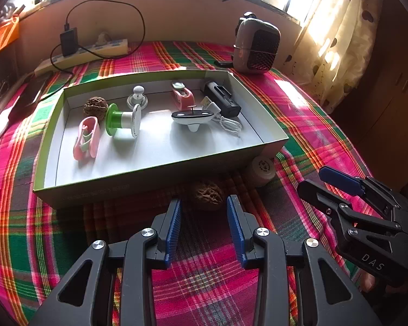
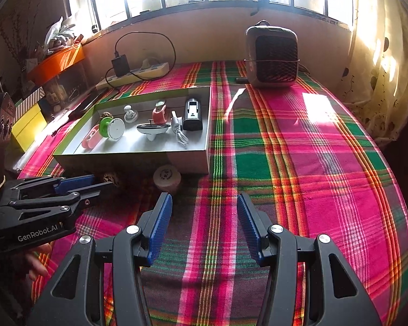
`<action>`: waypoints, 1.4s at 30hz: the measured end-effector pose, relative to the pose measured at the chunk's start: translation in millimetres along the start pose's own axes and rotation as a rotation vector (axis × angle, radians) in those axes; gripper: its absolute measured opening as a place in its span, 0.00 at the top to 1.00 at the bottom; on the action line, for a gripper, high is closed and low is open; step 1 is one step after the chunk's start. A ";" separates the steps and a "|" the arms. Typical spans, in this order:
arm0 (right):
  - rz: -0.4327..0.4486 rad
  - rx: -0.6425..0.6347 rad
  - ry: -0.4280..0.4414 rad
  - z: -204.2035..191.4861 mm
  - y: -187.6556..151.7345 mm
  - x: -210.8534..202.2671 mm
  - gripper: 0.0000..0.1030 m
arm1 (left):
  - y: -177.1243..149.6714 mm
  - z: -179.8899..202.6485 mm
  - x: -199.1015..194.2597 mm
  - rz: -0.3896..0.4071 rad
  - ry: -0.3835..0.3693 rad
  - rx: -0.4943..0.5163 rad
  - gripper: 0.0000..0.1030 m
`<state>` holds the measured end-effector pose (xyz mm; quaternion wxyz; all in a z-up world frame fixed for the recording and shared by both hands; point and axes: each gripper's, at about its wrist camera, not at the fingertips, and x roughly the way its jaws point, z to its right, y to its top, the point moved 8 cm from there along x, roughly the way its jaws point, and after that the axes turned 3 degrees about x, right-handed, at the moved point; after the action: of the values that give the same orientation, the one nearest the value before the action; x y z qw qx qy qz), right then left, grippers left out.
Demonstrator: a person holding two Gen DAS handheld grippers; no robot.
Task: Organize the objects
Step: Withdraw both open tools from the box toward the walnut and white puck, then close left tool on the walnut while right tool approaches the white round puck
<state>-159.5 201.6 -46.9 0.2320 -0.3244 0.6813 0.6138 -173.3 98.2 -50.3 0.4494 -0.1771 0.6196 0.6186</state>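
On the plaid cloth (image 1: 209, 277), just short of the box's near wall, a walnut (image 1: 207, 194) lies at 12 o'clock from my left gripper (image 1: 204, 212), whose jaws stand apart with nothing between them. A small white jar (image 1: 261, 169) rests at 1 o'clock from the walnut, against the box (image 1: 149, 174). My right gripper (image 2: 204, 206) is likewise unclenched and empty, over bare cloth; the jar lies at about 11 o'clock from it. Inside the box: a second walnut (image 1: 95, 106), green spool (image 1: 122, 119), two pink clips, black charger (image 1: 222, 98), white cable (image 1: 225, 123).
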 end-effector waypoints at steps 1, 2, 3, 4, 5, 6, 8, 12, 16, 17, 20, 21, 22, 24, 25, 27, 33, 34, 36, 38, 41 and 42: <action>-0.002 0.003 -0.001 1.6 -0.5 0.3 0.50 | 0.3 1.7 1.6 -0.003 0.002 0.003 0.69; -0.003 0.004 -0.001 2.9 -1.1 0.6 0.50 | 0.7 2.4 2.8 -0.005 0.007 0.003 0.69; -0.005 0.006 -0.001 4.4 -1.3 0.9 0.50 | 1.0 2.8 3.9 -0.006 0.013 0.002 0.69; -0.005 0.008 0.000 5.9 -1.5 0.9 0.50 | 1.4 2.3 5.2 -0.008 0.019 0.000 0.69; -0.005 0.010 0.001 7.0 -1.5 0.8 0.50 | 2.2 2.3 6.5 -0.010 0.023 -0.004 0.69; -0.004 0.011 0.002 7.8 -1.4 0.8 0.50 | 3.1 1.9 7.9 -0.012 0.028 -0.007 0.69; -0.007 0.010 0.002 8.6 -1.9 1.3 0.50 | 5.2 -0.7 9.8 -0.011 0.043 -0.022 0.69; -0.015 0.006 0.002 10.2 -3.3 3.4 0.50 | 8.7 -2.9 12.6 -0.008 0.052 -0.035 0.69; -0.020 0.008 0.003 11.8 -3.7 4.8 0.50 | 9.3 -3.0 13.5 -0.006 0.056 -0.033 0.69; -0.020 0.007 0.004 11.4 -3.4 5.2 0.50 | 9.3 -3.0 13.5 -0.007 0.057 -0.031 0.69; -0.022 0.003 0.004 10.2 -2.8 6.3 0.50 | 9.7 -3.3 13.8 -0.006 0.058 -0.035 0.69; -0.023 0.002 0.004 9.8 -2.9 6.6 0.50 | 9.6 -3.3 13.8 -0.005 0.058 -0.034 0.69; -0.025 0.001 0.004 9.6 -3.2 7.0 0.50 | 9.5 -3.4 13.7 -0.005 0.057 -0.032 0.69; -0.026 -0.002 0.002 8.7 -3.4 7.3 0.50 | 9.1 -4.0 13.3 -0.004 0.050 -0.038 0.69; -0.027 -0.003 0.001 8.3 -3.6 7.4 0.50 | 9.0 -4.1 13.1 -0.004 0.047 -0.040 0.69; -0.029 -0.006 0.000 7.3 -3.7 8.0 0.50 | 8.4 -4.6 12.5 -0.003 0.044 -0.041 0.72; -0.035 -0.019 -0.003 2.0 -3.9 9.6 0.50 | 5.6 -7.7 9.7 0.003 0.025 -0.049 0.73; -0.037 -0.021 -0.004 1.1 -3.8 9.7 0.50 | 5.0 -8.9 8.8 0.004 0.025 -0.049 0.73; -0.038 -0.026 -0.005 -1.0 -3.3 9.9 0.50 | 3.2 -10.8 6.9 0.005 0.026 -0.052 0.73; -0.036 -0.029 -0.003 -3.4 -2.2 10.0 0.50 | 0.8 -13.2 4.7 0.006 0.026 -0.052 0.73; -0.039 -0.027 0.001 -6.6 -0.9 12.0 0.50 | -2.9 -18.6 1.0 0.006 0.039 -0.054 0.73; -0.042 -0.027 0.003 -8.2 -0.8 13.4 0.50 | -4.4 -21.2 -0.4 0.005 0.041 -0.053 0.73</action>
<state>-167.3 191.3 -55.8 0.2394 -0.3428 0.6664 0.6173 -176.9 77.6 -56.3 0.4301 -0.1999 0.6127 0.6321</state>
